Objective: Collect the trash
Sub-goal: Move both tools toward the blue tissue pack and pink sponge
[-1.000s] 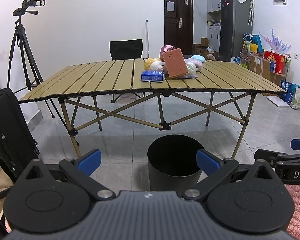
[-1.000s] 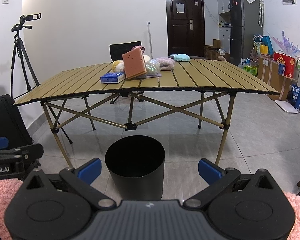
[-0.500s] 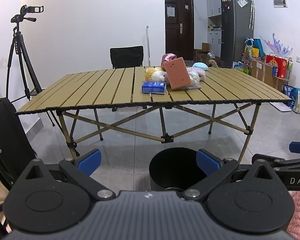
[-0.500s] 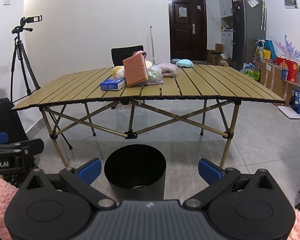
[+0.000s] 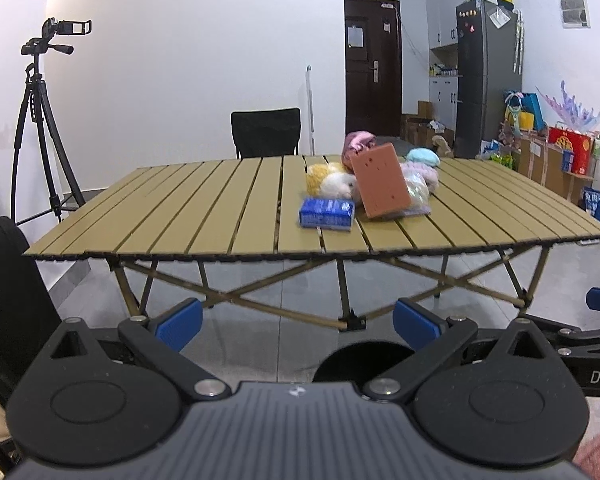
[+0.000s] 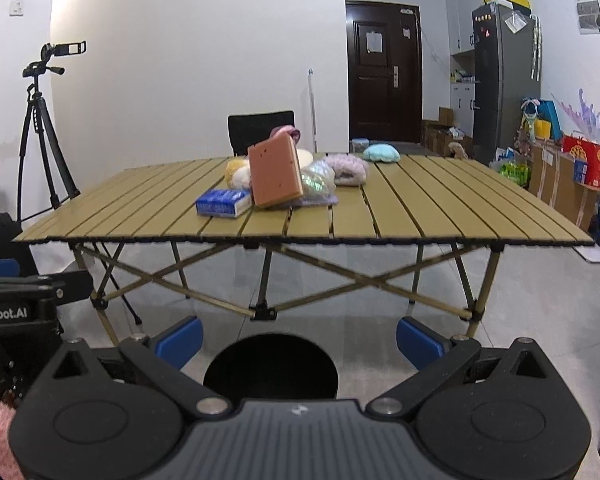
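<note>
A black round bin (image 6: pixel 271 366) stands on the floor in front of the slatted folding table (image 6: pixel 420 216); in the left wrist view only the bin's rim (image 5: pixel 356 354) shows. On the table lie a blue tissue pack (image 5: pixel 327 213), a salmon sponge-like block (image 5: pixel 380 186) leaning on a crinkly plastic bag (image 6: pixel 318 182), and several soft plush lumps (image 5: pixel 332 179). My left gripper (image 5: pixel 298 324) and my right gripper (image 6: pixel 298 334) are both open and empty, held low, well short of the table.
A camera tripod (image 5: pixel 40 128) stands at the left and a black suitcase (image 5: pixel 8 300) at the near left. A black chair (image 5: pixel 266 132) sits behind the table. A fridge (image 5: pixel 488 76), boxes and bags (image 5: pixel 556 160) line the right wall.
Both grippers have risen and tipped up over the last second: the table sits lower and larger in view, and the bin has slid down toward the bottom edge.
</note>
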{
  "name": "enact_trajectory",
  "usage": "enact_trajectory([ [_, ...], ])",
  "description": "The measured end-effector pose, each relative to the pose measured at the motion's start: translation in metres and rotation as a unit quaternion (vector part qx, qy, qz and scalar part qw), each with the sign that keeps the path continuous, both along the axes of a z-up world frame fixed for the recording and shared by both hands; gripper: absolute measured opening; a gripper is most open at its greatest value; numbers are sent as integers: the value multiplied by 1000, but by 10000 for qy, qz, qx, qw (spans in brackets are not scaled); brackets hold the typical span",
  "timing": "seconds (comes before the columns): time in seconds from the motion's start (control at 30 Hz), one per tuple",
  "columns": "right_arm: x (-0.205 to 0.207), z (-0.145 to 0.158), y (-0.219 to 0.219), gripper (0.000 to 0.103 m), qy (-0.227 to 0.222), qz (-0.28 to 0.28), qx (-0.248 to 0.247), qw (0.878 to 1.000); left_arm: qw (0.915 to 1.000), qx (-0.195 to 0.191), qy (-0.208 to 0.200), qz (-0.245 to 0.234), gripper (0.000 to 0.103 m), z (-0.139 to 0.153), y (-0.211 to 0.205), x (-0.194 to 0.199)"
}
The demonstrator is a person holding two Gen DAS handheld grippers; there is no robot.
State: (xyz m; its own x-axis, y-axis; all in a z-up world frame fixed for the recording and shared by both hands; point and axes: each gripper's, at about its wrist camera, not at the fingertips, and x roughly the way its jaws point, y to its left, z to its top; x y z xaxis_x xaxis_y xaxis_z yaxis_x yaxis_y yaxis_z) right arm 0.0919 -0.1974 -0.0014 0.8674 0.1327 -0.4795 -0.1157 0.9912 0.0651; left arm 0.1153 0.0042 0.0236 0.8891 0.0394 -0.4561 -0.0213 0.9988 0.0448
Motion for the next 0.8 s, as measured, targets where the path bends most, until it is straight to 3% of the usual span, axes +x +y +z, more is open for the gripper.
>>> enact_trajectory([
  [0.8, 136, 21, 3, 103, -770, -53, -385, 9963, 9995, -177, -258, 58, 103, 11, -14, 151],
])
